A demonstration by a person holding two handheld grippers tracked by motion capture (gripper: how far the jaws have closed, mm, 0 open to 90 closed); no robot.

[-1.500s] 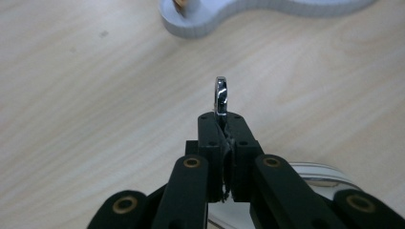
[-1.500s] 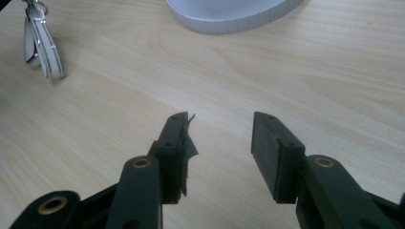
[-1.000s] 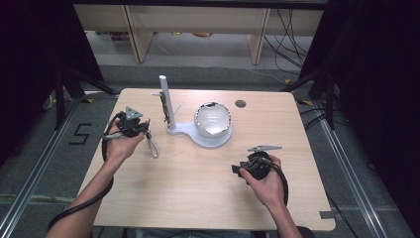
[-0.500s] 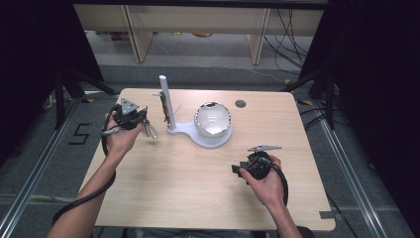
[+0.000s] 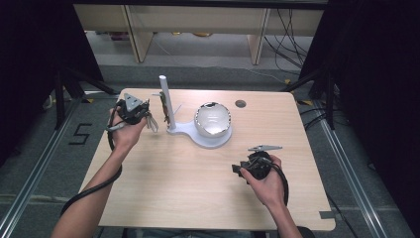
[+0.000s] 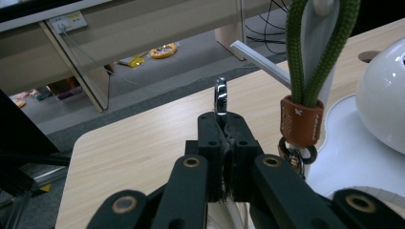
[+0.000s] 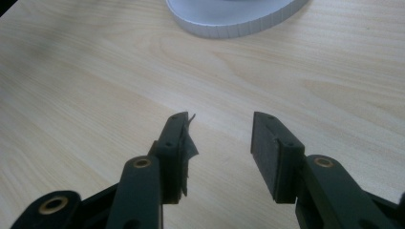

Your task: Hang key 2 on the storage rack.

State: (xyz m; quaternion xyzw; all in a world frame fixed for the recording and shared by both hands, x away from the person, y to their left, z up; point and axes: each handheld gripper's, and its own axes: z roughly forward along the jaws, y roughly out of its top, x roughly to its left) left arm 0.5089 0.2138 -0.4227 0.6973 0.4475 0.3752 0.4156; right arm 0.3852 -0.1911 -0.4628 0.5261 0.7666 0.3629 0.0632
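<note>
A white stand (image 5: 208, 140) holds an upright post (image 5: 164, 99) and a glossy white dome (image 5: 213, 118). From the post hangs a green cord keychain (image 6: 305, 57) with a brown leather band (image 6: 300, 120); in the high view the keychain (image 5: 162, 105) sits just left of the post. My left gripper (image 5: 141, 115) is close to the left of the post, shut on a shiny metal ring (image 6: 220, 98) that stands up between the jaws of the left gripper (image 6: 223, 125). My right gripper (image 7: 217, 136) is open over bare wood with nothing between its jaws. In the high view the right gripper (image 5: 240, 168) lies at the front right.
The stand's ribbed white base (image 7: 229, 19) lies ahead of the right gripper. A thin white rod (image 6: 260, 59) sticks out beside the post. A round cable hole (image 5: 240, 103) sits in the wooden table (image 5: 163, 188) at the back. Shelving and cables fill the floor beyond.
My left hand has carried the metal ring away from me and slightly right, closer to the post and keychain. The right hand has stayed where it was.
</note>
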